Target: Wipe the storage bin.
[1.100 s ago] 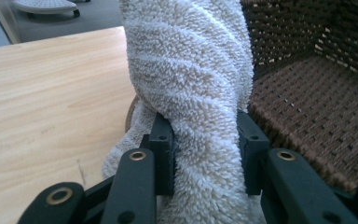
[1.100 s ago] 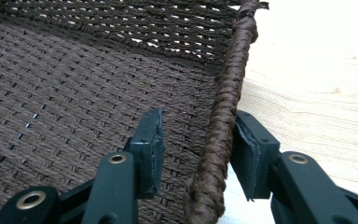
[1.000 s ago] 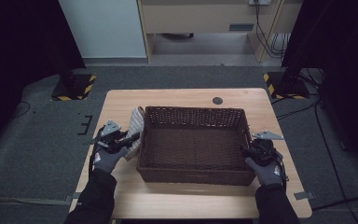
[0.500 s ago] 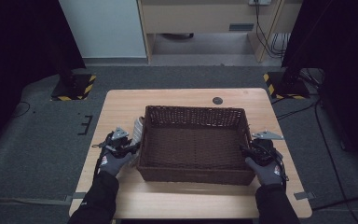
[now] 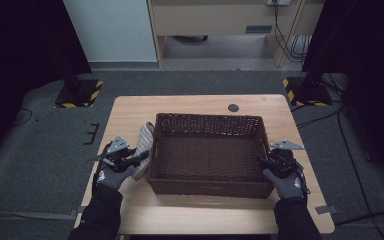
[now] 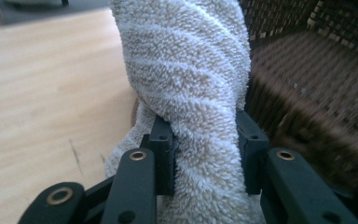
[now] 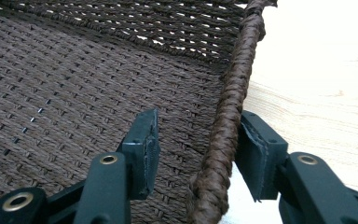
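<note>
Terry cloth, beige and looped, fills the jaws of the left gripper (image 6: 205, 154): the rolled beige terry towel (image 6: 186, 93) is clamped at about mid-length, the pads sunk into the pile on both sides. Such cloth is judged light, soft and compressible; it will sag beyond the grip and cannot slip easily, since the loops catch on the pads. A hold near the middle of the roll, as here, seems best to keep both ends from trailing. In the high view the towel (image 5: 143, 150) stands on the light wooden table (image 5: 130, 115), just beside the left wall of the dark brown rectangular wicker basket (image 5: 207, 120), with the left gripper (image 5: 139, 159) at its near end.

The right gripper (image 7: 196, 149) straddles the basket's braided right rim (image 7: 235, 93). Its jaws have just been opening; the inner pad stands clear of the weave and the outer pad lies close to the rim, so no grip remains. The basket is judged stiff, light and rough enough to hold by its rim. Farther off, a small dark round disc (image 5: 233, 107) sits in the tabletop.
</note>
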{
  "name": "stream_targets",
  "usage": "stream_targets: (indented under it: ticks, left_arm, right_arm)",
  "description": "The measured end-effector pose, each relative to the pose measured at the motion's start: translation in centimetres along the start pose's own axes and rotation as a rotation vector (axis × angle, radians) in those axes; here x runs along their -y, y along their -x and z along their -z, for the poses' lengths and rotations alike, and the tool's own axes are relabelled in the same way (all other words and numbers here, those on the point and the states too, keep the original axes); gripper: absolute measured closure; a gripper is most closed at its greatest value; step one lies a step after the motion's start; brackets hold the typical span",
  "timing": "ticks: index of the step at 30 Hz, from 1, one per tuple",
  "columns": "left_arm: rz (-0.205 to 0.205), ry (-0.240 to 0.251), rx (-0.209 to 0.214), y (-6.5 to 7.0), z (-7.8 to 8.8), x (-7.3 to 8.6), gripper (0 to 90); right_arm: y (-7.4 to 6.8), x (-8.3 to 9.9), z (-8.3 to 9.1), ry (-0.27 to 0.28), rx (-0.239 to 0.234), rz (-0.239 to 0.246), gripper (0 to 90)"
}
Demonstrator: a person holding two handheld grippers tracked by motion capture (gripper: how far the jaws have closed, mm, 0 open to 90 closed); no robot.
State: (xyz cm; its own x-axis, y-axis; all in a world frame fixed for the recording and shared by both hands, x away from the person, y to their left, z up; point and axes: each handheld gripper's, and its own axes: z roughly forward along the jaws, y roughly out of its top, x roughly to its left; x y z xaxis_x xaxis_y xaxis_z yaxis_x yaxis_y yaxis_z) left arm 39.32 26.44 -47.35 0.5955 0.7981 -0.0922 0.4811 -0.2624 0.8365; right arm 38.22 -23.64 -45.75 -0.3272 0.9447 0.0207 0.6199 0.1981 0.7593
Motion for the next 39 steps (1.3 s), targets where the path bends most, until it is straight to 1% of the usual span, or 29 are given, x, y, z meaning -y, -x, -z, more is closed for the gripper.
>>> stream_targets:
  ticks: [3,5,6,7,8,10,11,12,14,15,16,18,20,23,26,29,32,34,36,37,38,39]
  left_arm:
    - [-0.005,-0.045,-0.014,-0.1,-0.8,0.7,64.9]
    - [-0.015,-0.090,-0.022,-0.1,-1.5,1.3,64.9]
    - [-0.012,-0.106,-0.019,0.0,-1.9,1.6,64.9]
    - [-0.006,-0.107,-0.019,0.0,-2.0,1.7,64.8]
    - [-0.003,-0.103,-0.021,0.0,-1.9,1.7,64.9]
    - [0.020,-0.074,-0.019,-0.2,-1.3,1.5,64.9]
    - [0.033,-0.053,-0.017,-0.2,-0.8,1.3,64.9]
    - [0.047,-0.020,-0.018,-0.3,-0.1,1.0,64.9]
    - [0.056,0.033,-0.002,-0.3,1.1,0.5,64.9]
    - [0.060,0.067,0.011,-0.1,1.8,0.1,64.9]
    - [0.050,0.083,0.017,0.2,2.3,-0.1,64.9]
    - [0.017,0.083,0.022,0.8,2.9,-0.4,64.9]
    - [-0.003,0.076,0.016,1.1,2.8,-0.5,64.8]
    - [0.000,0.074,0.021,0.8,2.2,-1.0,65.0]
    - [-0.010,0.068,0.014,0.4,1.5,-1.6,65.1]
    - [0.007,0.075,0.015,-0.1,1.0,-1.7,65.1]
    - [0.003,0.058,0.014,-0.1,0.8,-1.0,65.2]
    - [-0.011,0.021,0.008,0.0,0.4,-0.3,65.2]
    - [-0.015,-0.016,0.001,0.2,-0.1,0.5,65.2]
    - [-0.022,-0.048,-0.001,0.4,-0.5,0.9,65.2]
    - [-0.026,-0.060,-0.004,0.4,-0.8,1.2,65.1]
    - [-0.023,-0.084,-0.002,0.6,-1.2,1.6,65.2]
  right_arm:
    - [0.0,0.0,0.0,-0.003,0.000,-0.002,51.9]
    - [-0.1,0.0,-0.1,-0.004,0.000,-0.001,52.0]
    - [-0.1,0.1,-0.1,-0.004,0.000,0.001,51.9]
    - [-0.1,0.1,-0.1,-0.005,0.000,0.001,51.9]
    - [-0.1,0.1,-0.1,-0.006,-0.001,-0.002,51.9]
    - [0.0,0.1,-0.1,-0.007,-0.003,-0.002,51.9]
    - [0.0,0.1,-0.1,-0.007,-0.004,-0.001,51.9]
    - [0.0,0.1,-0.1,-0.007,-0.004,-0.002,51.9]
    - [0.0,0.1,-0.1,-0.009,-0.005,-0.004,51.9]
    - [-0.1,0.1,-0.1,-0.008,-0.004,-0.004,51.9]
    - [0.0,0.1,0.0,-0.008,-0.004,-0.003,51.8]
    - [-0.1,0.1,0.0,-0.009,-0.003,-0.001,51.8]
    - [-0.1,0.1,0.0,-0.010,-0.002,-0.003,52.3]
    - [-0.1,0.0,0.0,-0.012,-0.001,-0.019,53.6]
    - [0.0,-0.4,-0.3,-0.025,0.002,-0.025,54.0]
    - [-0.1,-0.5,-0.6,-0.021,0.015,-0.023,53.7]
    - [-0.1,-0.4,-0.5,-0.011,0.014,-0.022,53.4]
    - [-0.1,-0.3,-0.5,-0.011,0.013,-0.025,53.1]
    - [-0.1,-0.3,-0.4,-0.013,0.011,-0.027,52.4]
    - [-0.1,-0.3,-0.3,-0.013,0.010,-0.028,51.9]
    - [-0.1,-0.2,-0.3,-0.012,0.006,-0.028,51.1]
    - [-0.1,-0.2,-0.3,-0.012,0.004,-0.030,50.2]
